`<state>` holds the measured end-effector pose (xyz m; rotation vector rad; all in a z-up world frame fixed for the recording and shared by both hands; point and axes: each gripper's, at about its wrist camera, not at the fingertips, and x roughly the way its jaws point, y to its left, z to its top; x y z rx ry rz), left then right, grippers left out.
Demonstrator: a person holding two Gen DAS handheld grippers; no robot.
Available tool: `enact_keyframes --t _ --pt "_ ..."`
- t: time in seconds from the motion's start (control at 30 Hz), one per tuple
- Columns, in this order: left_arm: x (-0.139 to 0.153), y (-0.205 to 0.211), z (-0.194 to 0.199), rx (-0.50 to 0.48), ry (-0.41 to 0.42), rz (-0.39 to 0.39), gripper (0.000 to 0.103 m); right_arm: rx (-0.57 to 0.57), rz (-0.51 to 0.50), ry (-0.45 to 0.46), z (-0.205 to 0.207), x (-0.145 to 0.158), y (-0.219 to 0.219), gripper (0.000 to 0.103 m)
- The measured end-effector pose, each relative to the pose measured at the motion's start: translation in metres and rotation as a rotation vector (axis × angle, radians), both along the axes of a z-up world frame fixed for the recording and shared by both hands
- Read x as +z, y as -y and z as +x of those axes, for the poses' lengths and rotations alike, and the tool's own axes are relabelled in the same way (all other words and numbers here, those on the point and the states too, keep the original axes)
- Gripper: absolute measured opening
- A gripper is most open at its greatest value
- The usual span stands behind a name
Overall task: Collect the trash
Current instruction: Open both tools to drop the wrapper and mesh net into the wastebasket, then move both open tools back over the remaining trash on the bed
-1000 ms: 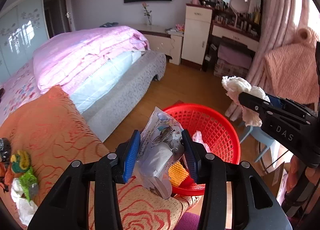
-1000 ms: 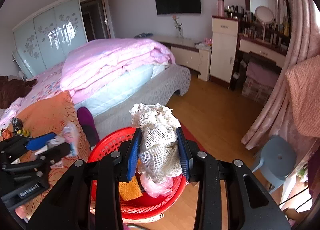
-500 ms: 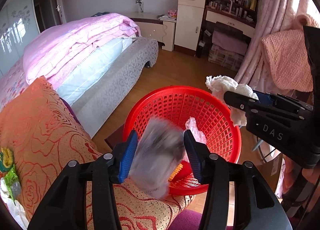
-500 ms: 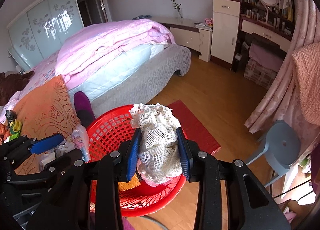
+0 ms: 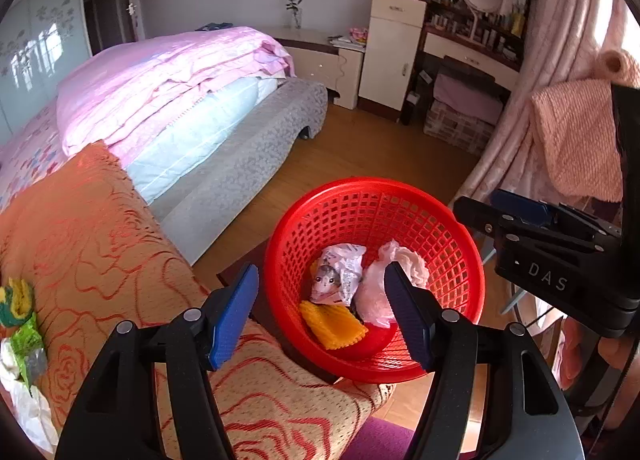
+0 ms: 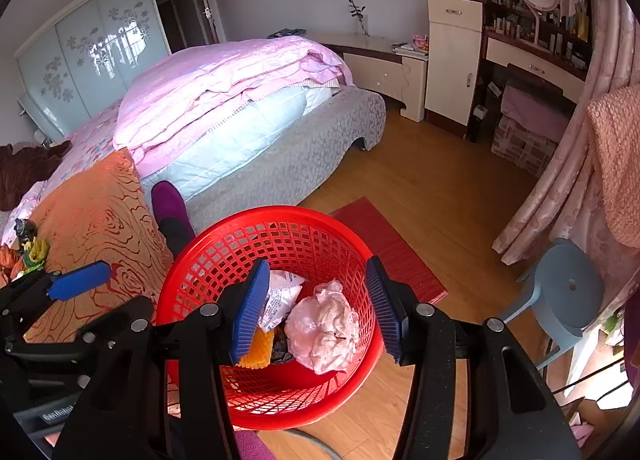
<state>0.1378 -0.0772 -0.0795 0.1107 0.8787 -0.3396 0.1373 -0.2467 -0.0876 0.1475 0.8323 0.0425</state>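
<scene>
I see both my left tool (image 5: 322, 310) and right tool (image 6: 318, 310) spread wide, empty, above the red basket (image 6: 224, 260); the wrapper (image 5: 340, 274) and netting (image 6: 326, 324) lie inside.

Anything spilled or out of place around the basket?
Nothing spilled: the cat-print wrapper, pink bag and orange mesh all lie inside the red basket. More litter sits on the orange cushion. Both claws, left and right, are open.

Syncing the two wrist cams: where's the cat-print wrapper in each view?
Left wrist: cat-print wrapper lies in the red basket, centre frame, above the orange piece.
Right wrist: wrapper low centre, partly behind a blue finger pad.
Shared landmark: the red basket.
</scene>
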Motion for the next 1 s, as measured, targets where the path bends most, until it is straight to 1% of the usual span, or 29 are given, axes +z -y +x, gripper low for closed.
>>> enact_keyframes --t 0.27,0.33,0.43,0.5,0.57,1.0 --pt "0.007 -0.016 -0.005 0.045 0.018 -0.020 0.063 0.000 -0.017 0.031 -0.005 0.008 -0.004 0.049" --pt "0.009 -0.019 -0.007 0.055 0.025 -0.021 0.064 -0.003 -0.022 0.047 -0.007 0.012 -0.004 0.051" --pt "0.013 -0.021 -0.010 0.067 0.035 -0.021 0.065 -0.002 -0.017 0.064 -0.011 0.015 -0.004 0.056" --pt "0.016 -0.024 -0.012 0.073 0.044 -0.022 0.065 -0.001 -0.016 0.075 -0.013 0.018 -0.005 0.061" --pt "0.019 -0.027 -0.016 0.080 0.054 -0.024 0.066 0.003 -0.012 0.082 -0.014 0.020 -0.007 0.063" --pt "0.044 -0.065 -0.035 0.178 0.125 0.003 0.069 0.055 -0.005 0.129 -0.025 0.033 -0.030 0.070"
